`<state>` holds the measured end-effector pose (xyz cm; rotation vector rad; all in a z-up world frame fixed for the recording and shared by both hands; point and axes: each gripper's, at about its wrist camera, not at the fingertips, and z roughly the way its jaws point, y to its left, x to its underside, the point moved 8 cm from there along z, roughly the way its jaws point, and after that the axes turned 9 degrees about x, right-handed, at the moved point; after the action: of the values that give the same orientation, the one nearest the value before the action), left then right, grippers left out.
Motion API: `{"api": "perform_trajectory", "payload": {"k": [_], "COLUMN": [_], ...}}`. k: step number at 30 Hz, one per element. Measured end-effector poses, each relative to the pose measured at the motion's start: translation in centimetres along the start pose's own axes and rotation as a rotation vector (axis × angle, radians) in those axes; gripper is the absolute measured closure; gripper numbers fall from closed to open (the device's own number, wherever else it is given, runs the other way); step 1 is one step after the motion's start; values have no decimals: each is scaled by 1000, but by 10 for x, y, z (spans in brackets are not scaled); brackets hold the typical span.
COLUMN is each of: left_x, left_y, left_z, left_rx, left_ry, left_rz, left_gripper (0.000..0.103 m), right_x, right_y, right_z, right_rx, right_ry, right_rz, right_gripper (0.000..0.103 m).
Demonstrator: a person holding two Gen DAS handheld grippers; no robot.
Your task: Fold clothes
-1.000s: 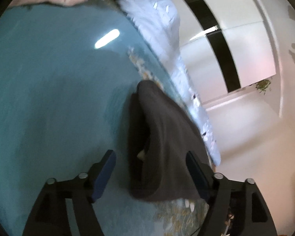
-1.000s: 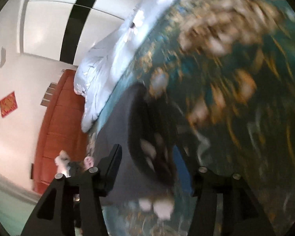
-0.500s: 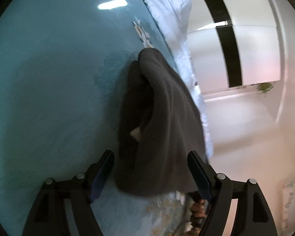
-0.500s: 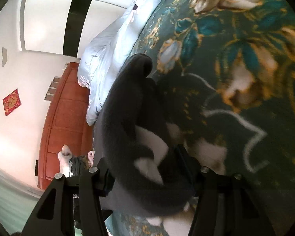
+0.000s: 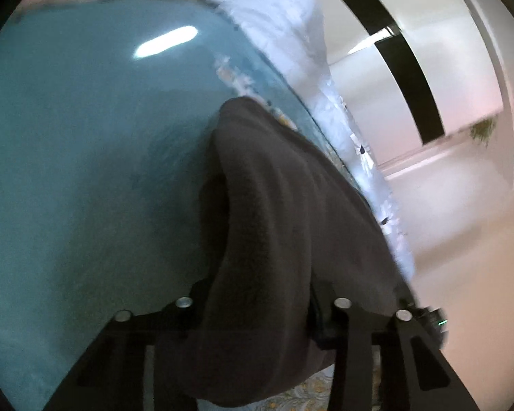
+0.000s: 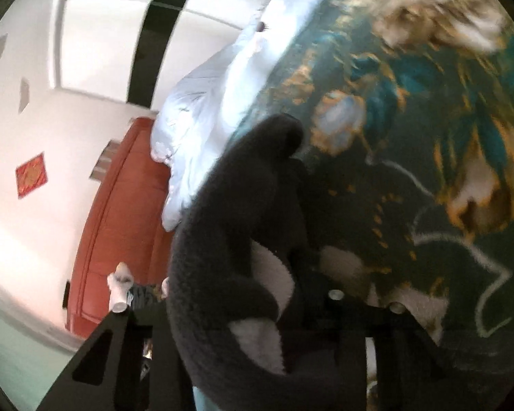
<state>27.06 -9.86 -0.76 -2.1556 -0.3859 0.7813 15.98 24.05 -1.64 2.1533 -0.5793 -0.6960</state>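
Jaws: left gripper (image 5: 257, 303) and right gripper (image 6: 243, 311) both clamped on dark fleece garment (image 5: 284, 212) | garment over teal bedspread (image 5: 85, 154)

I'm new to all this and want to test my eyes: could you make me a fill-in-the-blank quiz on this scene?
1. Both grippers are shut on a dark ____ fleece garment.
2. The garment's inner lining is ____.
3. The plain bedspread under it is ____.
4. The wooden headboard is reddish-____.

Answers: grey; white; teal; brown
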Motion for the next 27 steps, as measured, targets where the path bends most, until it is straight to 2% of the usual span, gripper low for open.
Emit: {"api": "perform_trajectory", "payload": {"k": [5,11,14,17,21,24,26,27], "left_x": [-6,-13,5,34,71,75,75,75], "left_y": [-82,-181,-214,-215,-190,-175,-165,-160], "left_z": [22,50,89,143,186,184,182,180], "left_rx": [54,130,175,164,126,152,184,200], "left_ry": [2,7,39,131,252,283,321,339], "left_rz": [169,367,434,432,360,306,236,200], "left_gripper": [67,67,67,67,67,66,63,61], "right_x": [-31,-98,-120,-126,-117,-108,-104,-104], "right_y": [17,5,-12,-49,-126,-157,-164,-167], "right_z": [-37,-129,-181,-209,-198,-194,-191,-190], "right_rx": [-59,-54,-38,19,148,101,64,72], "right_ry": [-41,-215,-331,-385,-314,-289,-280,-275], "right_rz": [-39,-69,-111,-127,-21,62,98,109], "right_gripper": [69,70,70,70,70,69,66,61]}}
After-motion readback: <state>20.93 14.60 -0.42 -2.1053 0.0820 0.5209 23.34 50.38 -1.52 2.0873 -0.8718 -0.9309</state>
